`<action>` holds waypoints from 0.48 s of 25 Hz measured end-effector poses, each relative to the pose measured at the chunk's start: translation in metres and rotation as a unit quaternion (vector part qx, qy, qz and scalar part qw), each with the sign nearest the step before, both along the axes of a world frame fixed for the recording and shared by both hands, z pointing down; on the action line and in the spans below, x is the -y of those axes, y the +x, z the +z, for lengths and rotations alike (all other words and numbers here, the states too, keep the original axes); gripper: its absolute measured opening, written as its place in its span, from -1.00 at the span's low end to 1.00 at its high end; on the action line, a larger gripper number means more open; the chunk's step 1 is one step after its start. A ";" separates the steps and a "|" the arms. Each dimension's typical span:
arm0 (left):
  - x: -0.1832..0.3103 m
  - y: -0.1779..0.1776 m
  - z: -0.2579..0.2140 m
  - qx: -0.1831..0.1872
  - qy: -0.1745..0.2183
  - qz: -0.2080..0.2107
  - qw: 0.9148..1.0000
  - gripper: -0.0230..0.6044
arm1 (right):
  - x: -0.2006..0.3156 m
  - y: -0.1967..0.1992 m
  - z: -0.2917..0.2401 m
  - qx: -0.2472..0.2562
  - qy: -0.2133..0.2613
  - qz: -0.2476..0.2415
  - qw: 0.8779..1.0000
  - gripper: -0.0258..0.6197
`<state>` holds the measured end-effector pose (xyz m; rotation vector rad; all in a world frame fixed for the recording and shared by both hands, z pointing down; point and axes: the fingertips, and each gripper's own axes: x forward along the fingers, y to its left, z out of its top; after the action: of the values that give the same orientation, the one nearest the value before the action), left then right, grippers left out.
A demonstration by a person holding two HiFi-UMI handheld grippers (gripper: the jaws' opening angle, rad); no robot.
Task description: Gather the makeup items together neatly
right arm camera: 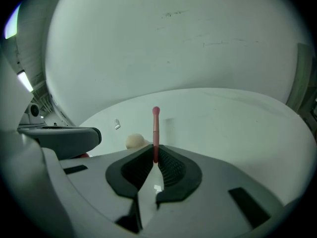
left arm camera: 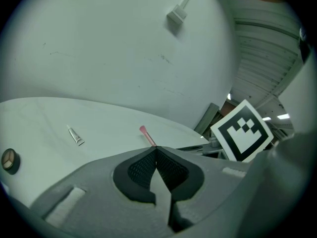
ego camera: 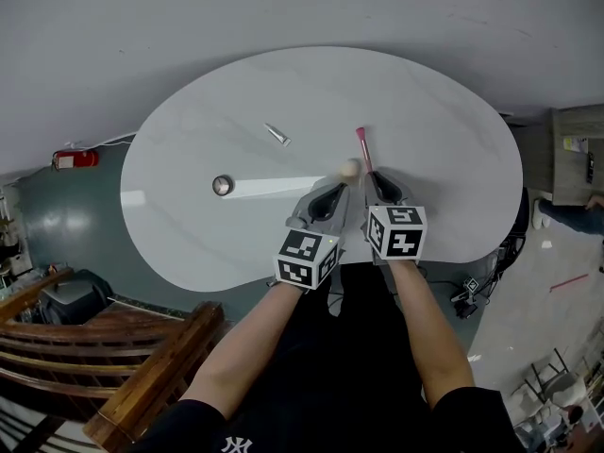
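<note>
My right gripper [ego camera: 377, 179] [right arm camera: 155, 155] is shut on the handle of a pink makeup brush [ego camera: 362, 147] [right arm camera: 156, 128], which sticks out ahead over the white oval table [ego camera: 434, 159]. To its left, my left gripper [ego camera: 338, 189] [left arm camera: 156, 148] is shut with nothing seen between its pads. A beige sponge [ego camera: 350, 168] [right arm camera: 135, 141] sits just past the left gripper's tips, between the two grippers. Farther left lie a small silver tube [ego camera: 276, 135] [left arm camera: 76, 135] and a round compact [ego camera: 222, 185] [left arm camera: 9, 159].
The table's near edge [ego camera: 283, 286] runs under my forearms. A wooden railing [ego camera: 113, 347] stands at the lower left, with a red object [ego camera: 75, 159] on the floor beyond it. A shelf [ego camera: 576, 154] and a person's leg [ego camera: 566, 215] are at the right.
</note>
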<state>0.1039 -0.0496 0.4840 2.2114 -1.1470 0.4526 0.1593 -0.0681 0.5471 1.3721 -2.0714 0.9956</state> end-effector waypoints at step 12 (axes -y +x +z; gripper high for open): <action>0.000 -0.007 0.012 0.013 -0.014 -0.013 1.000 -0.90 | 0.003 -0.007 0.025 0.025 -0.033 0.007 0.999 -0.79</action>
<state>0.0965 -0.0497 0.4958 2.1690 -1.1750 0.4852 0.1526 -0.0716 0.5723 1.3431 -2.0487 1.1049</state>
